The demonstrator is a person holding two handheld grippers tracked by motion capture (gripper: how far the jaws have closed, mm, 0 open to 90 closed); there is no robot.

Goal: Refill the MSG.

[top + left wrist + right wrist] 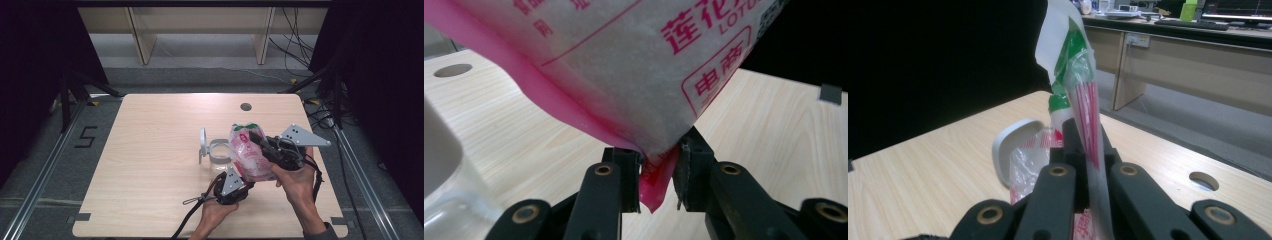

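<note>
We found the bag (248, 152) held off the bench (150, 150) between both tools, at about four o'clock from the bench's middle, just to the three o'clock side of a clear jar (220, 156) whose white lid (202, 144) hung open at the jar's nine o'clock. The left tool (659, 175) had its jaws pressed together on the bag's lower pink corner, the seam pinched flat between the pads. The right tool (1088, 150) was closed on the upper part, where the clear film with red stripes and a green-and-white top stood up past the jaws. We judged the bag to be soft and limp, a thin plastic film holding a pale, fine-grained filling that would slump and shift its weight as the bag tilted. It looked moderately heavy for its film, so a corner pinch could stretch or slip. The film seemed slick, and we reckoned the sealed seams and corners were the best places to take hold, since they were flat, doubled and empty of filling. Gripping the full belly would only have squeezed the contents aside. The jar looked rigid, and light enough to be knocked over.
</note>
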